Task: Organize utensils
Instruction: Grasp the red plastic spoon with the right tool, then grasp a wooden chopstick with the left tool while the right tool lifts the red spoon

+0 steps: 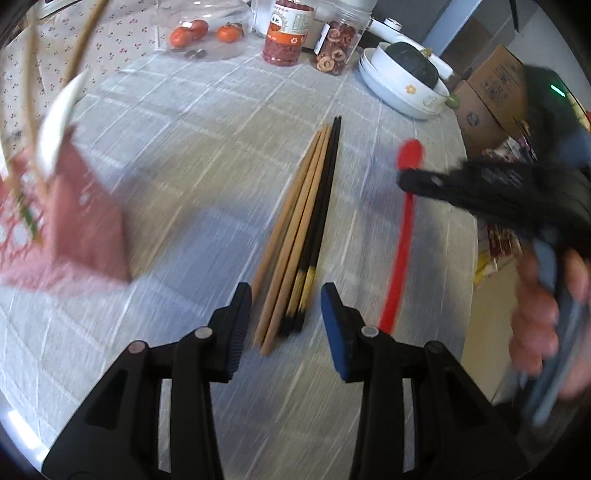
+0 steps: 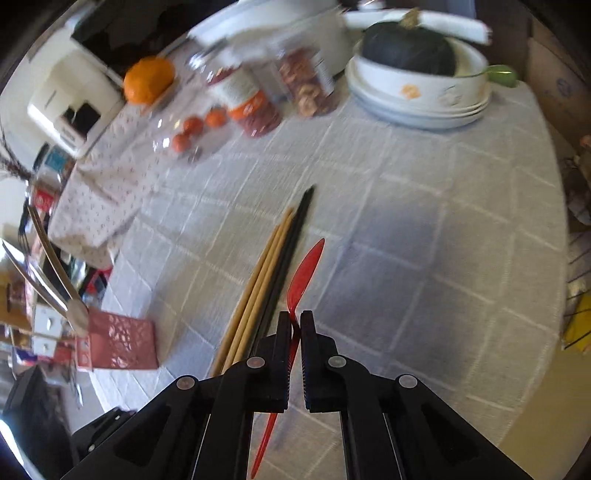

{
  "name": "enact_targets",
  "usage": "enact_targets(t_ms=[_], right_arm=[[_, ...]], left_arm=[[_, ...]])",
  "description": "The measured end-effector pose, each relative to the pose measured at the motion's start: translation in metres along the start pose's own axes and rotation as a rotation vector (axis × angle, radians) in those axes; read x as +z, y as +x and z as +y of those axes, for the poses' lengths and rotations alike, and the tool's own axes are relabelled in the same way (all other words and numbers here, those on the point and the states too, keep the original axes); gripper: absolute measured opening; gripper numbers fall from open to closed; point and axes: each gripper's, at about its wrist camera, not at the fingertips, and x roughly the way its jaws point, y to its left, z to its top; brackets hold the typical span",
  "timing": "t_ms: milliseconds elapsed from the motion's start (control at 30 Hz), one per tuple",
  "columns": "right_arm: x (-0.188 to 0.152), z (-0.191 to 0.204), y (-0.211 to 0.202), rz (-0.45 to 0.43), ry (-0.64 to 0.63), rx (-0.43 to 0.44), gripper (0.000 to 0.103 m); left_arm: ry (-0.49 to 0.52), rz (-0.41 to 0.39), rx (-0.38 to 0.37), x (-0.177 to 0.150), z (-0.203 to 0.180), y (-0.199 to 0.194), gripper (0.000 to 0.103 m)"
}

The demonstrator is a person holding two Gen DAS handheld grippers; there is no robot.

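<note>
Two tan and two black chopsticks (image 1: 303, 236) lie side by side on the grey checked tablecloth (image 1: 192, 155). My left gripper (image 1: 286, 306) is open, its fingers on either side of their near ends. My right gripper (image 2: 294, 319) is shut on a red plastic spoon (image 2: 304, 275) near its neck, the bowl pointing away. The left wrist view shows that gripper (image 1: 406, 181) across the red spoon (image 1: 404, 221), right of the chopsticks. A pink perforated holder (image 1: 85, 221) with a white spoon (image 1: 61, 118) and sticks in it stands at the left; it also shows in the right wrist view (image 2: 122, 345).
At the table's back are stacked white bowls (image 1: 395, 90) holding a dark green squash (image 1: 412, 62), two clear jars of dried fruit (image 1: 288, 33), and small oranges (image 1: 188, 32) under a clear cover. Cardboard boxes (image 1: 491, 96) stand beyond the right edge.
</note>
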Motion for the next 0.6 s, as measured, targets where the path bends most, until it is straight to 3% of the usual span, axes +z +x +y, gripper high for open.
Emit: enact_targets(t_ms=[133, 267, 433, 600], right_arm=[[-0.001, -0.01, -0.016, -0.036, 0.022, 0.02, 0.005], [-0.001, -0.018, -0.029, -0.057, 0.034, 0.041, 0.005], [0.001, -0.019, -0.035, -0.073, 0.037, 0.062, 0.005], [0.002, -0.018, -0.034, -0.07, 0.033, 0.079, 0.005]], left_arm=[[0.019, -0.045, 0.065, 0.032, -0.017, 0.019, 0.036], [-0.035, 0.011, 0.1, 0.053, -0.016, 0.044, 0.028], [-0.05, 0.037, 0.132, 0.066, -0.011, 0.058, 0.028], [-0.038, 0.077, 0.105, 0.074, -0.012, 0.068, 0.028]])
